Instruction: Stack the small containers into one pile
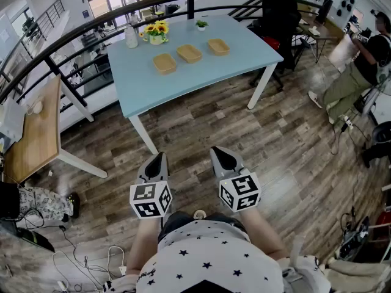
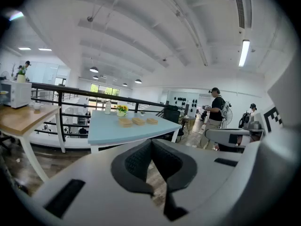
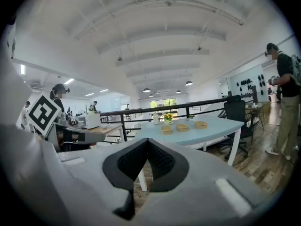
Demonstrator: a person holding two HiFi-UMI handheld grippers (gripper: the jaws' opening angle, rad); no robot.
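Three small tan containers stand in a row on the light blue table: left container, middle container, right container. They also show far off in the left gripper view, containers, and in the right gripper view, containers. My left gripper and right gripper hang side by side over the wooden floor, well short of the table. Both are shut with nothing between the jaws.
A vase of sunflowers, a white bottle and a small potted plant stand at the table's far edge. A black railing curves behind it. A wooden side table is at left. A person stands at right.
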